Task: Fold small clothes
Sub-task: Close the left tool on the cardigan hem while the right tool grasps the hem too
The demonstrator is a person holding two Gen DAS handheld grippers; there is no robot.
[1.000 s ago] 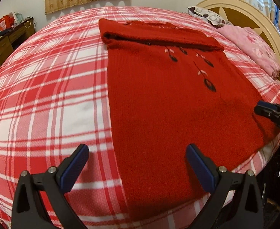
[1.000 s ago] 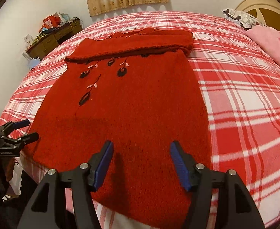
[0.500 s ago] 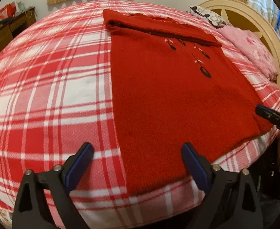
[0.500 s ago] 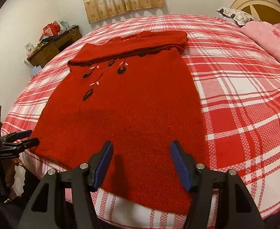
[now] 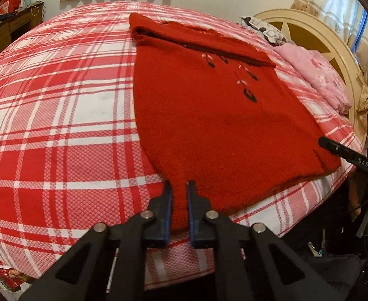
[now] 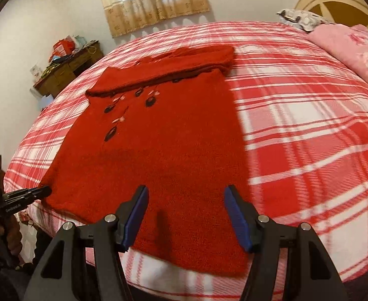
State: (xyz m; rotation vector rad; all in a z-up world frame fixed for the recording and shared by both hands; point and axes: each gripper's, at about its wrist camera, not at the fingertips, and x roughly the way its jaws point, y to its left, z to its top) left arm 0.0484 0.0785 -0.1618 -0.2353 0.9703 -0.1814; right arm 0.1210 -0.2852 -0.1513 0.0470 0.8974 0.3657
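Note:
A red knit sweater (image 5: 209, 115) lies flat on the plaid bed, sleeves folded across its far end, dark flower pattern on the chest. It also shows in the right wrist view (image 6: 159, 145). My left gripper (image 5: 179, 190) is shut on the sweater's near left hem corner. My right gripper (image 6: 186, 200) is open, jaws wide, low over the near right part of the hem. The right gripper's finger (image 5: 344, 154) shows at the sweater's right corner in the left wrist view, and the left gripper (image 6: 37, 192) shows at the left corner in the right wrist view.
The red-and-white plaid bedspread (image 5: 58, 115) covers the bed. A pink blanket (image 6: 354, 50) and a patterned pillow (image 6: 302, 17) lie by the cream headboard (image 5: 317, 35). A cluttered wooden desk (image 6: 66, 67) stands by the far wall. The bed edge is just below the hem.
My left gripper came down to the hem corner and closed on it. My right gripper stayed open and moved a little lower toward the hem.

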